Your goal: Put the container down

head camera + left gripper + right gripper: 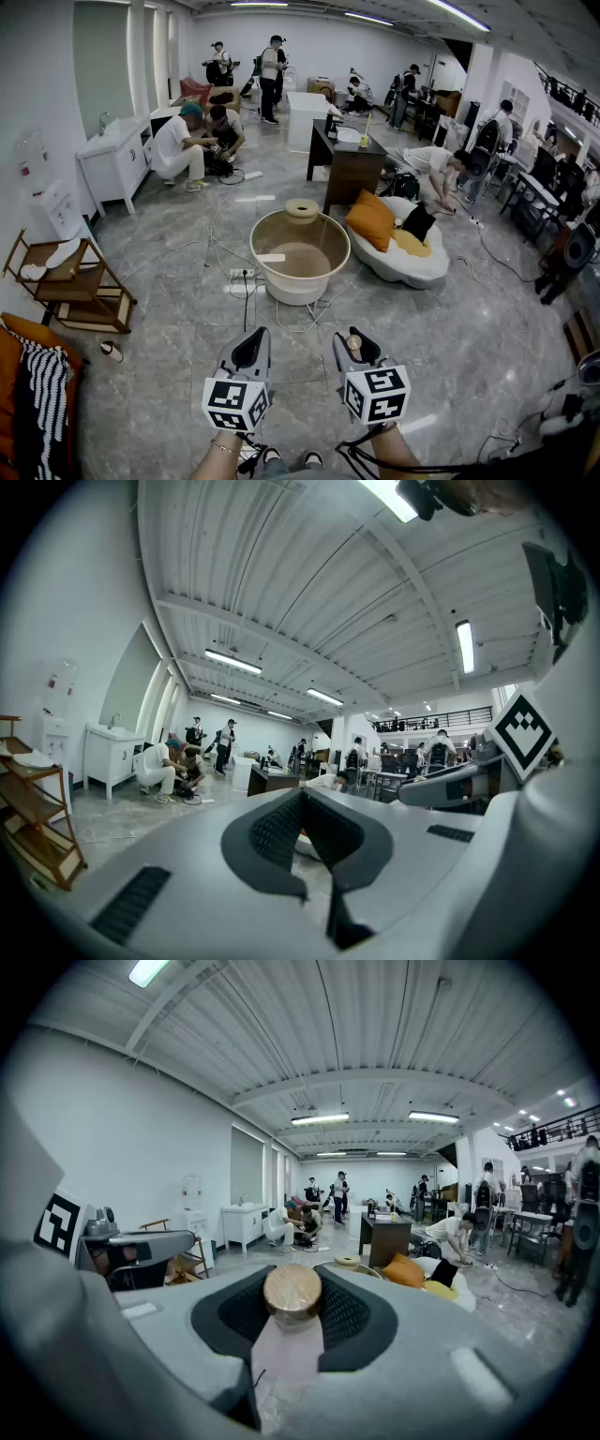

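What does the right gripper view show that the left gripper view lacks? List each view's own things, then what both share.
Right gripper view only: the right gripper clamped on the wooden-lidded container, and the orange cushion. Left gripper view only: the left gripper, jaws together with nothing between them, and the right gripper's marker cube. Both: the white sink cabinet, the dark desk and the people crouching on the floor.

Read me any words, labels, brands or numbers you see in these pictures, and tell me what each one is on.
No readable words or numbers anywhere.
Left white marker cube and right white marker cube: black-and-white square patterns, not words.
White wall-mounted box: red marks, too small to read.
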